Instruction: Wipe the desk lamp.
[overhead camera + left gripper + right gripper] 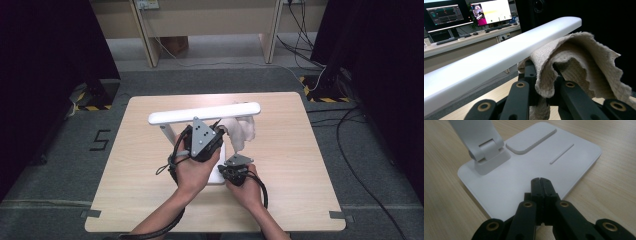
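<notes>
A: What is seen of the lamp (204, 113)?

B: A white, smooth plastic desk lamp – its long flat bar with rounded ends is laid level across the wooden table (300, 165), long axis running left to right in the high view, borne on a slanted arm hinged to a flat, round-cornered base (499, 182).

A: And the cloth (574, 62)?

B: A beige, waffle-textured rag with a frayed, wavy edge is draped under the bar's right end, pinched by the left gripper (544, 87), whose jaws are clamped on it.

A: The right gripper (540, 185)?

B: Its black jaws are pressed together with nothing between them, tips rested on the base's near edge – the matte pad and thin slot are seen beyond
</notes>
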### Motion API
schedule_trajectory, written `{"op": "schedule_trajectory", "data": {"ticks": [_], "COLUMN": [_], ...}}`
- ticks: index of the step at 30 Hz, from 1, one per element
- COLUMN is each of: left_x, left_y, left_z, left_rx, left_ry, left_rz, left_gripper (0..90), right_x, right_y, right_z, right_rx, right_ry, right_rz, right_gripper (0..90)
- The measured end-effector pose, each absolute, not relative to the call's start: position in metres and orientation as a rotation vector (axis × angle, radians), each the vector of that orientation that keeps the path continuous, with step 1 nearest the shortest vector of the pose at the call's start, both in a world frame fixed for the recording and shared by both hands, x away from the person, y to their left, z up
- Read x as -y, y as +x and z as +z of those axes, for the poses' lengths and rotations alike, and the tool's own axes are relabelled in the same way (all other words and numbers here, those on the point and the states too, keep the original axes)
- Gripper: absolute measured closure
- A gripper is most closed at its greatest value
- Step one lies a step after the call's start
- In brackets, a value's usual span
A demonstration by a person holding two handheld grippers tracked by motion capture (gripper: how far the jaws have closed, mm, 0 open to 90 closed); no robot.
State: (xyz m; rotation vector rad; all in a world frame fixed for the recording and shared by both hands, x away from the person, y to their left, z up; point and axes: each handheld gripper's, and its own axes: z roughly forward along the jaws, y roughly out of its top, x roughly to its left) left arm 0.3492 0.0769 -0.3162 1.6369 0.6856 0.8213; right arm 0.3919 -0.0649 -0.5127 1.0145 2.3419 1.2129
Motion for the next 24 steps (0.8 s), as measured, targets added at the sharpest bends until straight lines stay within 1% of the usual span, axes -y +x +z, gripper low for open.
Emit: {"op": "schedule_trajectory", "data": {"ticks": [24], "left_x": [-0.05], "left_y": [0.353], "left_z": [-0.316], "left_rx": [-0.646], "left_ry": [1.635], "left_rz": [0.813], "left_gripper": [82.1], "right_x": [0.065], "right_y": [0.392], "right_z": [-0.513], "right_rx": [-2.34], "right_ry": [1.015], "right_rz": [1.214], "right_gripper": [90.0]}}
